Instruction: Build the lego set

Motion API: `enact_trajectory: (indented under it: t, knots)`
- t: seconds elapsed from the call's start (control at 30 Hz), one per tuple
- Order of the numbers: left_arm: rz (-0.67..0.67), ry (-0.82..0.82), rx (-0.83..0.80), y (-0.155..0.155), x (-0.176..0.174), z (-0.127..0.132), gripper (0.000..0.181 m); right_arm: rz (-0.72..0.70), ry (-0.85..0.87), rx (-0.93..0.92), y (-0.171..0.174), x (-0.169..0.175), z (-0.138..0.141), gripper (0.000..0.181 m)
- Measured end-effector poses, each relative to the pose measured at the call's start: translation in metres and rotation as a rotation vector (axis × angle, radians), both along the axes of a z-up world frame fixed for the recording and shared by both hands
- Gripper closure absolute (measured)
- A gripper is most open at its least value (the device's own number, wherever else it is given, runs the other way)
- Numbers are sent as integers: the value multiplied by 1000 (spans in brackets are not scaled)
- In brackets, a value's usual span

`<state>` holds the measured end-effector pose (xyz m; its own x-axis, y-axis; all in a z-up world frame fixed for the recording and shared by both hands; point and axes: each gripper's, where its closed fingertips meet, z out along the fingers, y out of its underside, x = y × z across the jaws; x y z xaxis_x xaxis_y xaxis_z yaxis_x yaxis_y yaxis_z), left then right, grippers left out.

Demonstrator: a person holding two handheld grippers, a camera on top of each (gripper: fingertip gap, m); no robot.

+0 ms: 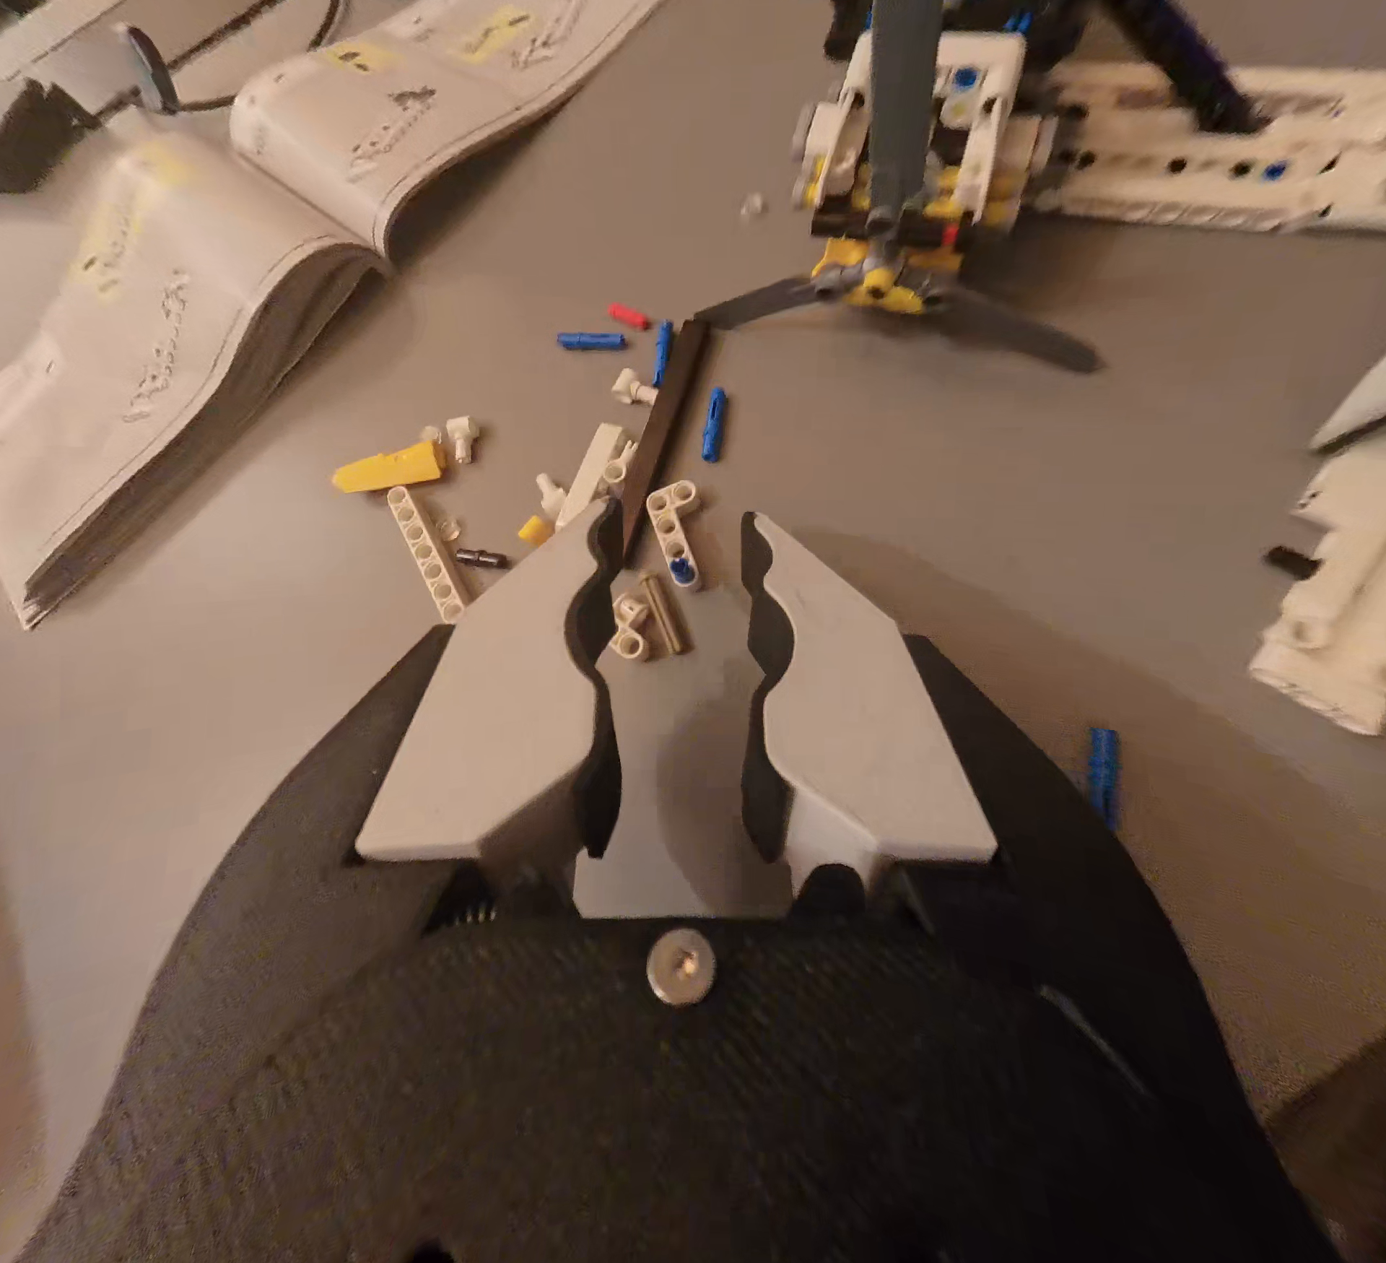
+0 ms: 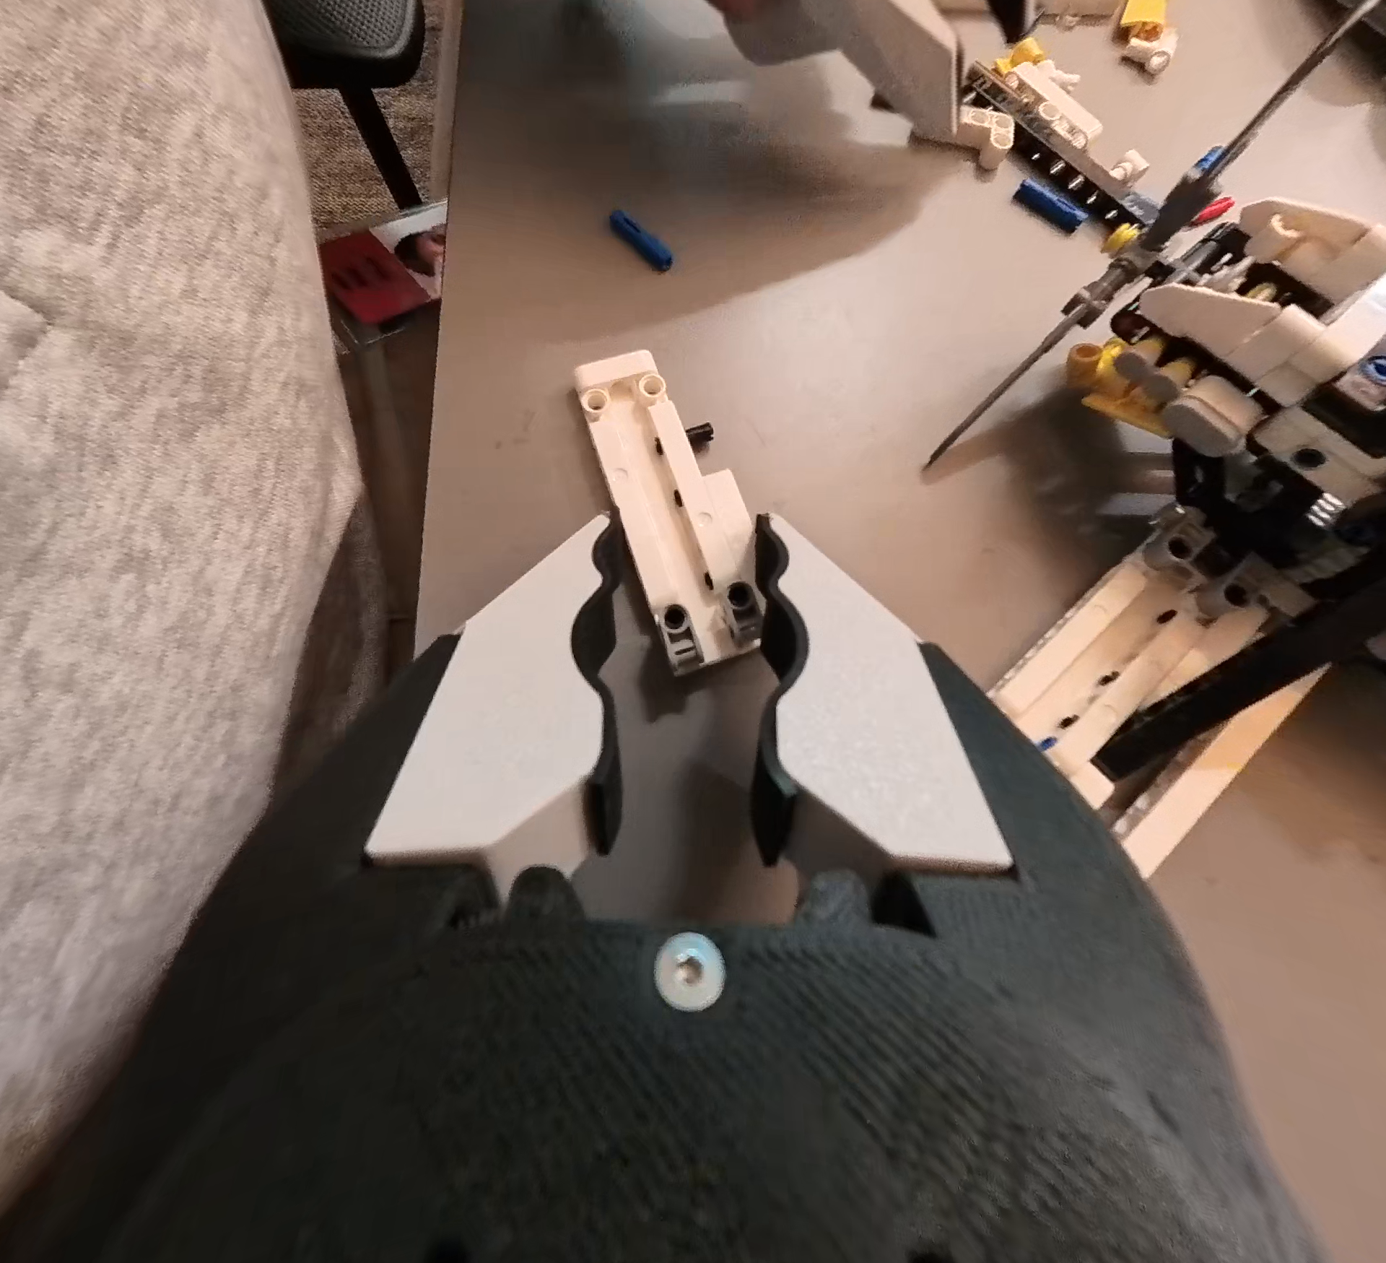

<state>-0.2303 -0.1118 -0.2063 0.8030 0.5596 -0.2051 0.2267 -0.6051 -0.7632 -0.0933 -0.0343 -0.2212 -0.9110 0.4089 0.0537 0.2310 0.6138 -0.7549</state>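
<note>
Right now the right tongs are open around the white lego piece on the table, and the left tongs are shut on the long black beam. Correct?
Not quite. The left tongs are open, holding nothing; the long black beam lies on the table just past their tips, as the left wrist view shows. The right tongs are indeed open around the white lego piece.

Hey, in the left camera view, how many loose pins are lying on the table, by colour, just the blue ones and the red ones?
Blue pins: 4
Red pins: 1
Total: 5
</note>
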Motion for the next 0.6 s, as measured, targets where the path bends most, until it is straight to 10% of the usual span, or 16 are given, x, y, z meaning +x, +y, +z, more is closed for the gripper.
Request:
enact_trajectory:
  t: [0.4, 0.6]
  knots:
    - [51, -5, 3, -8, 2, -2, 181, -142, 71, -190, 2, -5, 34, 119]
    - [19, -66, 334, 7, 34, 44, 181, -286, 130, -312, 8, -6, 64, 123]
